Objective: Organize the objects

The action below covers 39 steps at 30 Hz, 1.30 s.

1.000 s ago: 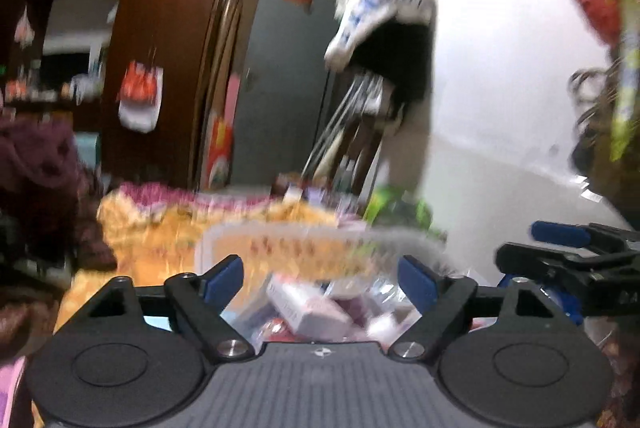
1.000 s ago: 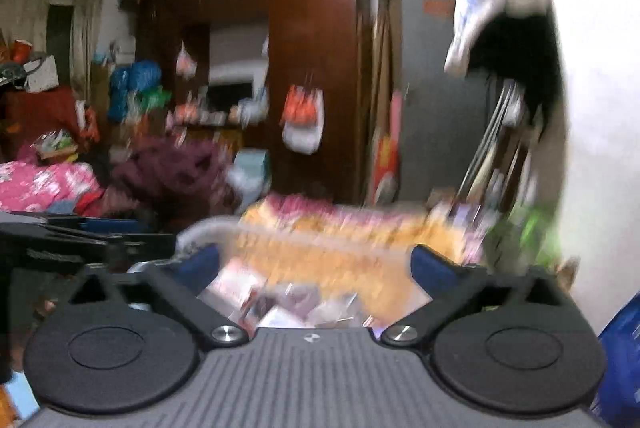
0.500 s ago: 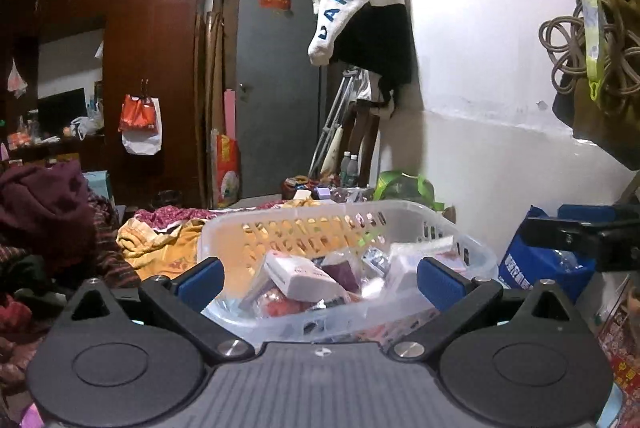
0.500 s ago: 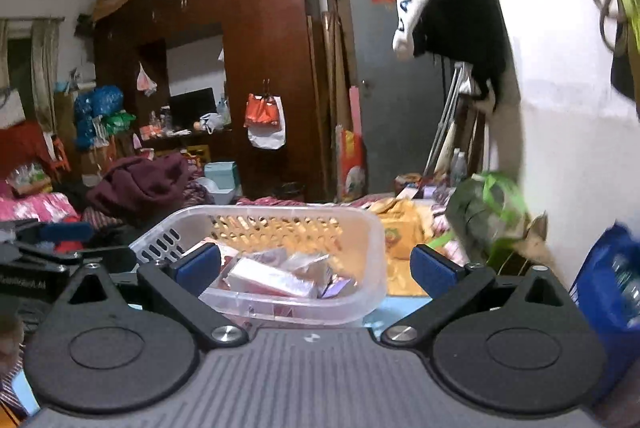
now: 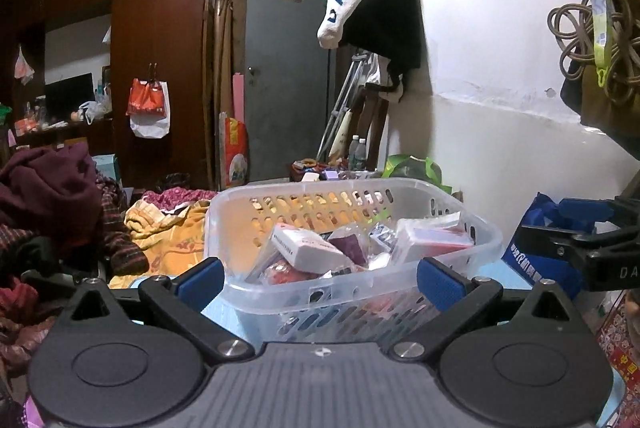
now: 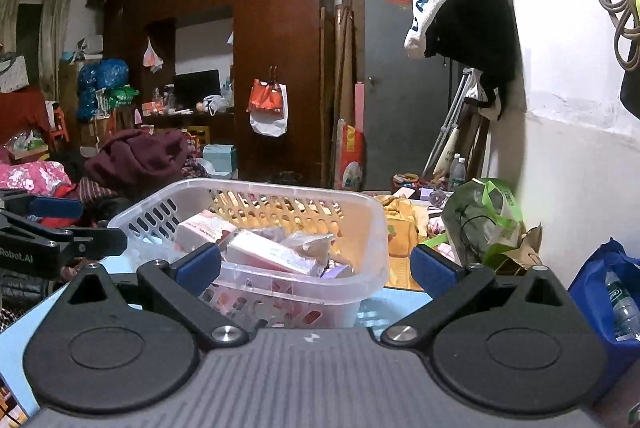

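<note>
A clear plastic basket stands on a light blue table, filled with several boxes and packets, among them a white and pink box. My left gripper is open and empty just in front of the basket's near wall. In the right wrist view the same basket sits ahead and to the left, with a pink box inside. My right gripper is open and empty, in front of the basket's right corner. Each gripper shows at the edge of the other's view.
A blue bag with a bottle stands at the right by the white wall. A green bag lies behind the basket. Piled clothes and yellow cloth lie to the left. A dark wardrobe and a grey door stand far back.
Both views have steadied from blur. The basket now sits closer and lower in front of both grippers. Both grippers stay open.
</note>
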Tool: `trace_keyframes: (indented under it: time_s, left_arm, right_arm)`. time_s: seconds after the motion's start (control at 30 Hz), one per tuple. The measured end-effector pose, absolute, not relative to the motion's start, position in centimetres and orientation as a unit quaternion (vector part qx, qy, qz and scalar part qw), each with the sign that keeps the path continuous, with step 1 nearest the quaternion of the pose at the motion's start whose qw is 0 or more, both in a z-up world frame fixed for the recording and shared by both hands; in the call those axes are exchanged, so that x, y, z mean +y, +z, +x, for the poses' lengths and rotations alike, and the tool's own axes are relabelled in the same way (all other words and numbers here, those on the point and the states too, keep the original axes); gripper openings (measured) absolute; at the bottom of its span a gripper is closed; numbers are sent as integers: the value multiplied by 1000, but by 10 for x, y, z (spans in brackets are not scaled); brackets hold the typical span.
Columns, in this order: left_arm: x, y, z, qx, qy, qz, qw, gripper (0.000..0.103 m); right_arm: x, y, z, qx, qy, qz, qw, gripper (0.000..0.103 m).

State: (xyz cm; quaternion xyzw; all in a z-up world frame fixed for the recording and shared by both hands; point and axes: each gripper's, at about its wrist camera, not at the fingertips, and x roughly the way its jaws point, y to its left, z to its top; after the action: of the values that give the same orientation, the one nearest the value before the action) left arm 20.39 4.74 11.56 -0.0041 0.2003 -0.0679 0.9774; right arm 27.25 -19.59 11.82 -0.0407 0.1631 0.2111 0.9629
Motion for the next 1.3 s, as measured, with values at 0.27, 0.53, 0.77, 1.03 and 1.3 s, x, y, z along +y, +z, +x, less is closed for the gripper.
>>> trace_keyframes:
  time_s: [0.27,0.53,0.77,1.03,1.3]
  left_arm:
    - [42,110,200,208,-64,9,976,103]
    - [40,107,203,216,-62,7,974,103]
    - [38,105,202,218,-61,10,974,103]
    - [40,104,202,221,-57,5,974,103]
    - [41,103,203,222,-58,4,973,103]
  right_arm:
    - [-201,112,273,169,215,-34,961,103]
    - [-205,108,274,174,217,-30,960,103]
    - [-206,106,274,178,223,-31,958,103]
    - [-205,106,275,182,230,-37,955,103]
    - [-206,106,276,186,232,-35,954,103]
